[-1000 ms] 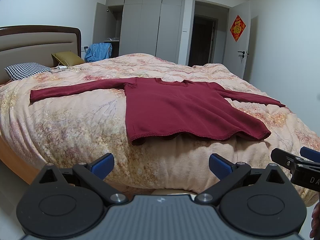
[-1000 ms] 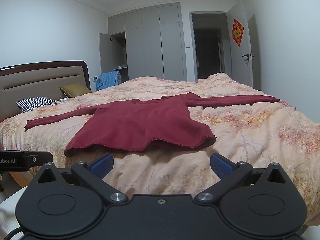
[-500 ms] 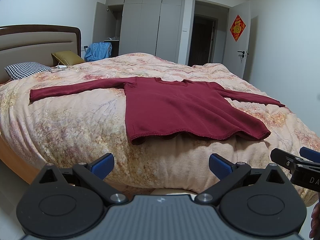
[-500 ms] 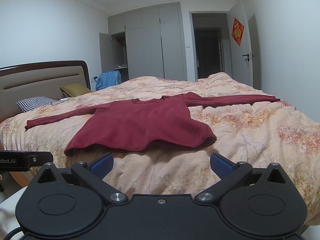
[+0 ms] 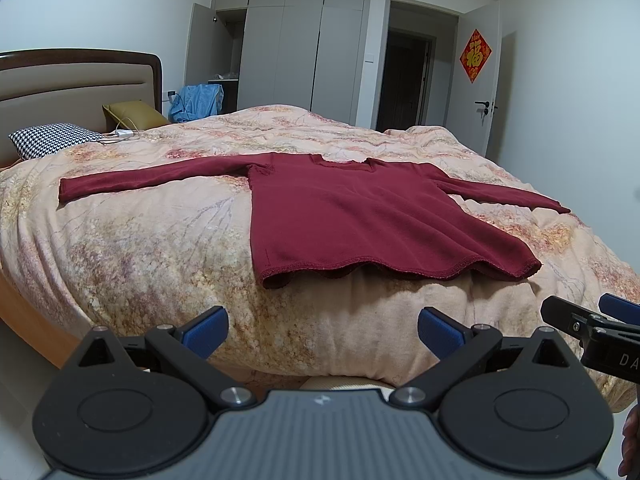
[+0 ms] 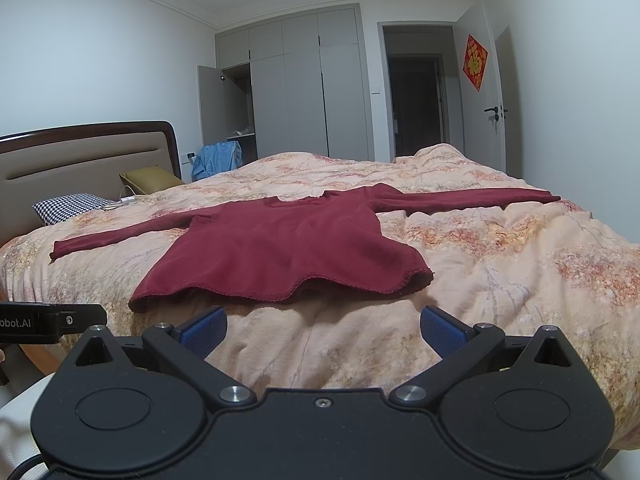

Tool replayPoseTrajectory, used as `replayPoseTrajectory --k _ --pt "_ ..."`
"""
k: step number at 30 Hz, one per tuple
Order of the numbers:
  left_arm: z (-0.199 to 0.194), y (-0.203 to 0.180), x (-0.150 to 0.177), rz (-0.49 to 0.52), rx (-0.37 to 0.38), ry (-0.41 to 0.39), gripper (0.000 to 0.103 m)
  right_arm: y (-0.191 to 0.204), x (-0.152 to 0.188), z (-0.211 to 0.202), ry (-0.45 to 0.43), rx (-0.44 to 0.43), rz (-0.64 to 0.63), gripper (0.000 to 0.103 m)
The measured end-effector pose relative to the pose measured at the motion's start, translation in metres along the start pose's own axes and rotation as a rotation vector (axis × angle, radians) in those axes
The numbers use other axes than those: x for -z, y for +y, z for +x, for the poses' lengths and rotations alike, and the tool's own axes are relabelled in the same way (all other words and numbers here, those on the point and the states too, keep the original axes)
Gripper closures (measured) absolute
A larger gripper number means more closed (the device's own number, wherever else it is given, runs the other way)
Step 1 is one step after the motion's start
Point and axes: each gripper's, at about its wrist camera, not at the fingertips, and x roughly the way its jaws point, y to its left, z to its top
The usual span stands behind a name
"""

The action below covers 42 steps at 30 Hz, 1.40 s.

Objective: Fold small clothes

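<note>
A dark red long-sleeved top [image 5: 360,220] lies flat on the bed with both sleeves spread out and its hem toward me. It also shows in the right wrist view [image 6: 280,248]. My left gripper [image 5: 322,330] is open and empty, held short of the bed's near edge, below the hem. My right gripper [image 6: 322,330] is open and empty too, near the hem's right part. The right gripper's tip shows at the right edge of the left wrist view [image 5: 588,328].
The bed has a floral peach quilt [image 5: 160,248]. A houndstooth pillow [image 5: 52,144], an olive pillow [image 5: 134,114] and a charger [image 5: 122,134] lie by the headboard [image 5: 80,80]. A wardrobe [image 5: 300,40] and open doorway [image 5: 412,80] stand behind.
</note>
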Motion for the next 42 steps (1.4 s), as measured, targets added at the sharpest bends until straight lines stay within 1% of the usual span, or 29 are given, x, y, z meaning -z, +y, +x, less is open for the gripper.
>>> replayPoseTrajectory --k 10,16,18,20,23,28,32,39,42 --pt "0.003 0.002 0.0 -0.005 -0.004 0.015 0.0 0.0 0.002 0.004 0.021 0.0 0.008 0.0" --pt "0.015 0.006 -0.005 -0.01 -0.053 0.079 0.0 -0.006 0.003 0.016 0.061 -0.004 0.031 0.0" --pt "0.022 0.01 -0.007 -0.013 -0.042 0.103 0.0 -0.01 0.002 0.025 0.079 -0.018 0.025 0.0" --pt "0.029 0.012 -0.012 -0.026 -0.033 0.118 0.0 -0.014 -0.001 0.036 0.086 -0.013 0.014 0.0" --pt "0.041 0.011 -0.022 -0.011 -0.042 0.126 0.0 -0.025 -0.009 0.051 0.067 -0.007 0.031 0.0" --pt "0.064 0.006 -0.048 0.031 -0.065 0.117 0.0 -0.05 -0.024 0.078 0.018 0.053 0.074 0.0" --pt "0.087 0.002 -0.071 0.058 -0.082 0.098 0.0 -0.074 -0.035 0.1 -0.026 0.107 0.08 0.0" --pt "0.146 -0.007 -0.108 0.083 -0.094 0.071 0.0 -0.12 -0.053 0.15 -0.026 0.142 0.076 0.0" --pt "0.176 -0.011 -0.121 0.08 -0.081 0.056 0.0 -0.143 -0.066 0.175 0.005 0.152 0.093 0.0"
